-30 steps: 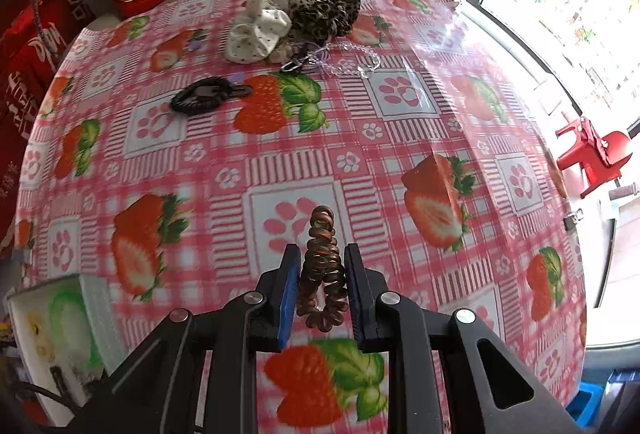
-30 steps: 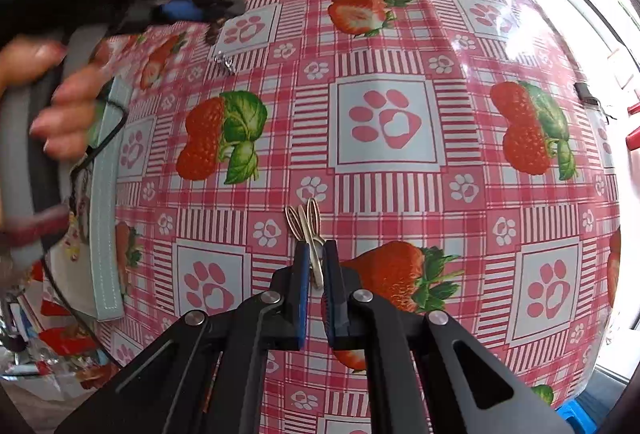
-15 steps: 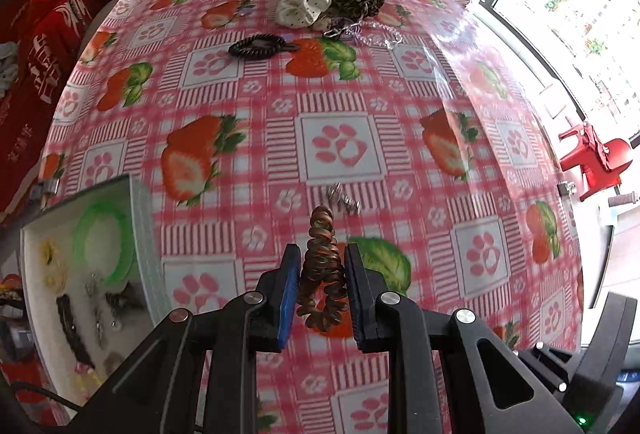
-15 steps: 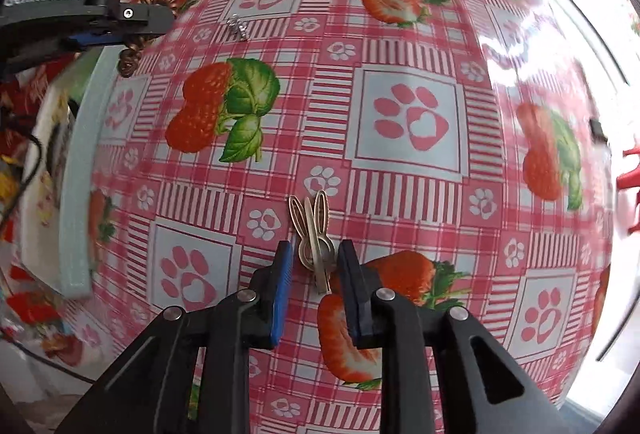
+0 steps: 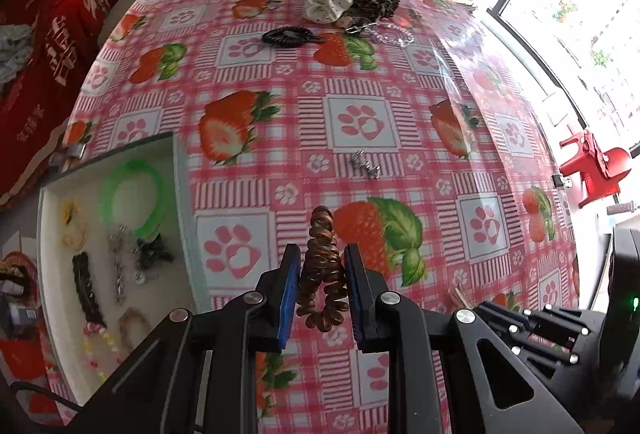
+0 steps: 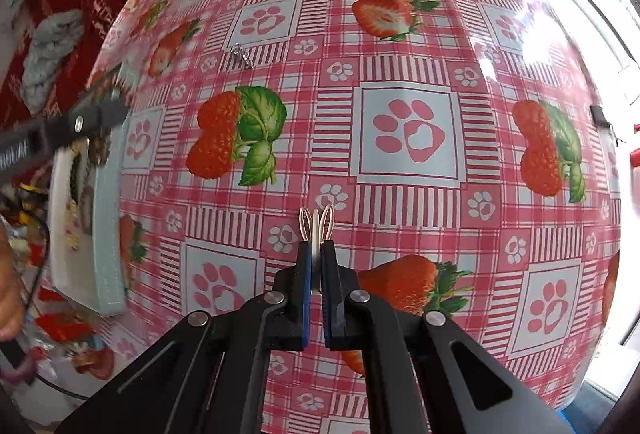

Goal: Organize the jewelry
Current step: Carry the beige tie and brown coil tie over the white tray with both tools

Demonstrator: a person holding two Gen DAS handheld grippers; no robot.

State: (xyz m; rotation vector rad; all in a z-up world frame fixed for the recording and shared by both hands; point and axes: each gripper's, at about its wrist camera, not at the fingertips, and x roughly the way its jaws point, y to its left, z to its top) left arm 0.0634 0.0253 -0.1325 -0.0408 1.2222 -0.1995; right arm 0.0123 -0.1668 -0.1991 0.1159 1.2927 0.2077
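Left gripper (image 5: 322, 274): clamped on a brown coiled spiral hair tie (image 5: 323, 266), which stands upright between the blue pads, its top loop clear of them. Right gripper (image 6: 316, 266): jaws have just been closing and are now together on a pale rabbit-ear hair clip (image 6: 317, 230); only the two looped ears and a centre strip show past the pads, the rest hidden between them.

White rectangular tray (image 5: 182, 194) lies at 9 o'clock of the left gripper on the strawberry-and-paw checked surface (image 5: 400, 82). It holds a green bangle (image 5: 134, 194), a black clip and several small pieces too blurred to identify; its near end is cut off by the gripper body.

At 12 o'clock, well apart: a small silver item (image 5: 365, 166), type unclear; further, a black coiled hair tie (image 5: 290, 35), a cream scrunchie (image 5: 328, 4) and a leopard-print scrunchie (image 5: 374, 0).
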